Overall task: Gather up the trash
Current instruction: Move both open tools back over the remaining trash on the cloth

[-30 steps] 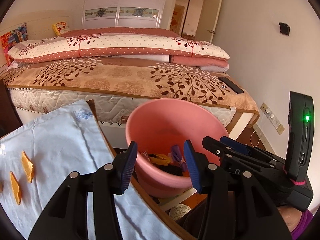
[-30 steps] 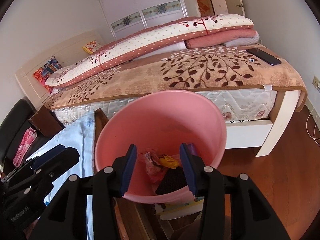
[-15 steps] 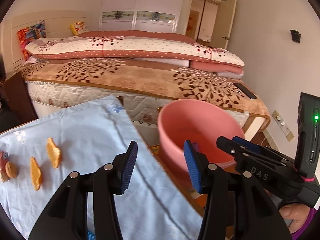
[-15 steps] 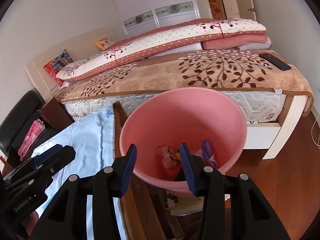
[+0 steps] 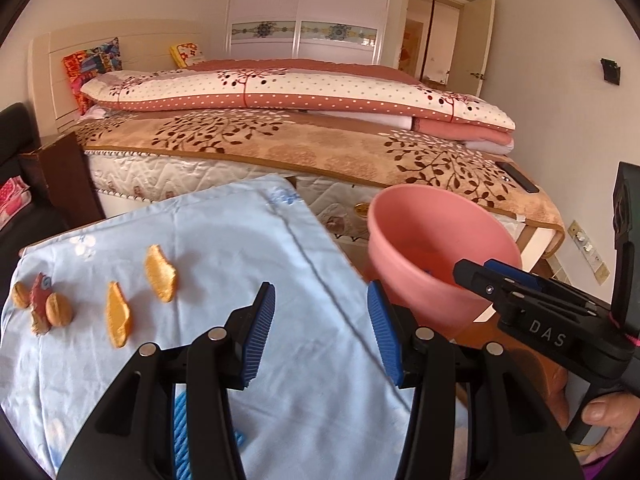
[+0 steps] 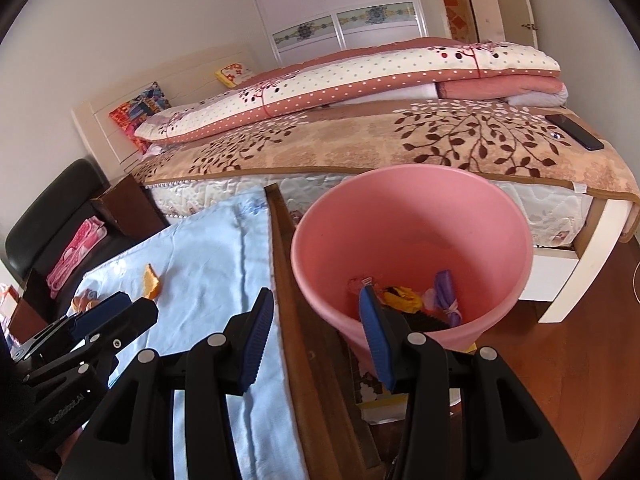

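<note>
A pink bin (image 6: 412, 240) stands beside the table's right edge and holds several wrappers (image 6: 400, 296); it also shows in the left wrist view (image 5: 436, 256). On the light blue cloth (image 5: 224, 264) lie two orange peel pieces (image 5: 160, 274) (image 5: 118, 316), walnuts (image 5: 58, 312) and a red scrap (image 5: 40, 298) at the left. My left gripper (image 5: 320, 332) is open and empty above the cloth, right of the peels. My right gripper (image 6: 316, 336) is open and empty over the table edge next to the bin.
A bed (image 5: 304, 148) with folded quilts stands behind the table, with a phone (image 6: 576, 132) on its corner. A black chair with pink cloth (image 6: 76, 252) is at the left. The table's wooden edge (image 6: 296, 312) runs between cloth and bin. Wooden floor (image 6: 580, 360) lies at the right.
My left gripper has swung left from over the bin to above the cloth, bringing peels and walnuts into view. My right gripper has drifted slightly left. Both stay open.
</note>
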The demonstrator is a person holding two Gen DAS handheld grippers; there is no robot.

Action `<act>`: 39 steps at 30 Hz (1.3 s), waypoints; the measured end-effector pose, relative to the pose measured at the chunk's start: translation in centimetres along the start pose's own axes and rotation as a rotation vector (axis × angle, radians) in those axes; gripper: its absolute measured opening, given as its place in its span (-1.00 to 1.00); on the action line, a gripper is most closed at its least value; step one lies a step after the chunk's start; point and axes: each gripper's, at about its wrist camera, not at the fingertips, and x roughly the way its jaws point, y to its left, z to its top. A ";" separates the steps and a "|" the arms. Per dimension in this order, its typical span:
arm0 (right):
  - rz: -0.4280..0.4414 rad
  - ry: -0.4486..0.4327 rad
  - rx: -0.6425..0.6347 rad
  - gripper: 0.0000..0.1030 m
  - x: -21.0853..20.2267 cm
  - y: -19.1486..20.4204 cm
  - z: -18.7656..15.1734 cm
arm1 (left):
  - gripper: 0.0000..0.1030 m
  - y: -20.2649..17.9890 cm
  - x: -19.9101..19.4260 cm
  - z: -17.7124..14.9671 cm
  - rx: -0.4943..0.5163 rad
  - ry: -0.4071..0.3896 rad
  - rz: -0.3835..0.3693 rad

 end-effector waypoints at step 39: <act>0.107 -0.015 -0.136 -0.14 -3.1 6.6 -3.9 | 0.26 3.8 -7.3 -4.6 -0.121 -0.057 0.112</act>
